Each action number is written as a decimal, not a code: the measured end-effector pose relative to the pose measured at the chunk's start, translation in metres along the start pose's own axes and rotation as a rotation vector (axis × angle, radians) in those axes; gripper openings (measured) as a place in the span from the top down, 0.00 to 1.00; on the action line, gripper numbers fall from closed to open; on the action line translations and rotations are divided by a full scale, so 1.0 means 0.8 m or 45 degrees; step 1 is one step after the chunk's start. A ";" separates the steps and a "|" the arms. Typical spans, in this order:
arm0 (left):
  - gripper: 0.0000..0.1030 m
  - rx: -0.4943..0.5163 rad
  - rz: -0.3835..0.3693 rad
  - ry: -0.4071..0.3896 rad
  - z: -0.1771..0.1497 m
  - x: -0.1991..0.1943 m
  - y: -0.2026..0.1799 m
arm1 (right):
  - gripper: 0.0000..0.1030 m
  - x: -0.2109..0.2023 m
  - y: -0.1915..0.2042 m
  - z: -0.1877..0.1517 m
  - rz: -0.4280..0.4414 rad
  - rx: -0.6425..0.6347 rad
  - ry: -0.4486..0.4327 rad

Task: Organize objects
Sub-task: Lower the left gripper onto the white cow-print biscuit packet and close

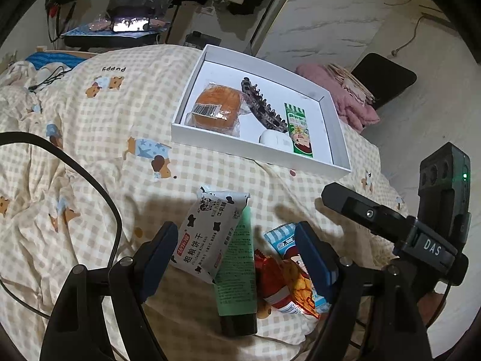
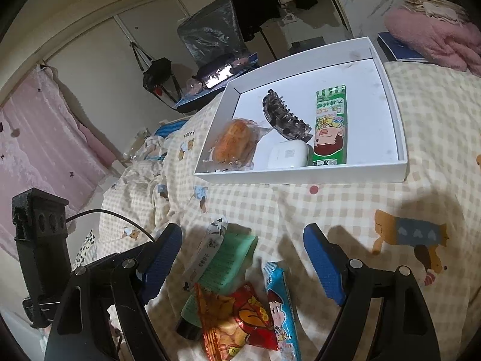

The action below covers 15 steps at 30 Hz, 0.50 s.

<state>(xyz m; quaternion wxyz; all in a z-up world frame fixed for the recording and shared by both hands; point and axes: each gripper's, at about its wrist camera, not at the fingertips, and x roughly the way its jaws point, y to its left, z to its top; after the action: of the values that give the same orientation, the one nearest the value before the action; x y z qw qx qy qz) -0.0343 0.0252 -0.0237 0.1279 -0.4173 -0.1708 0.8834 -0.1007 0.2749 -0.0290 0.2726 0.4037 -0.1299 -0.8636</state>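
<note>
Both tools gape over the bed's pile: left tool (image 1: 240,258) straddles the biscuit pack (image 1: 207,234), right tool (image 2: 243,261) sits above the red snack (image 2: 237,316). Best take the top pack squarely across its width, then carry it to the box (image 1: 261,153).

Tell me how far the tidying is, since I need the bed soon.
Roughly half. The white box already holds a bun, hair claw, white case and green packet. Both jaws stand open, holding nothing. The cow-print packet, green tube, red snack and blue packet remain on the bedspread.
</note>
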 end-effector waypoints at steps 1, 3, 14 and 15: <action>0.20 0.000 0.002 0.003 0.000 0.001 0.000 | 0.18 0.000 -0.001 0.000 0.001 0.005 -0.001; 0.20 -0.004 0.002 0.007 0.000 0.002 0.001 | 0.18 0.000 -0.003 0.000 0.001 0.015 0.003; 0.45 -0.007 0.001 0.103 0.003 0.022 0.002 | 0.18 0.001 -0.004 0.000 0.000 0.022 -0.002; 0.45 -0.005 0.003 0.117 0.004 0.026 0.002 | 0.18 0.001 -0.006 0.001 0.002 0.028 -0.004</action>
<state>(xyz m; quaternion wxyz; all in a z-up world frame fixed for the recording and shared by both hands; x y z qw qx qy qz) -0.0499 0.0309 -0.0372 0.1339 -0.4579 -0.1662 0.8630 -0.1031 0.2781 -0.0313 0.2685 0.4051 -0.1402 -0.8626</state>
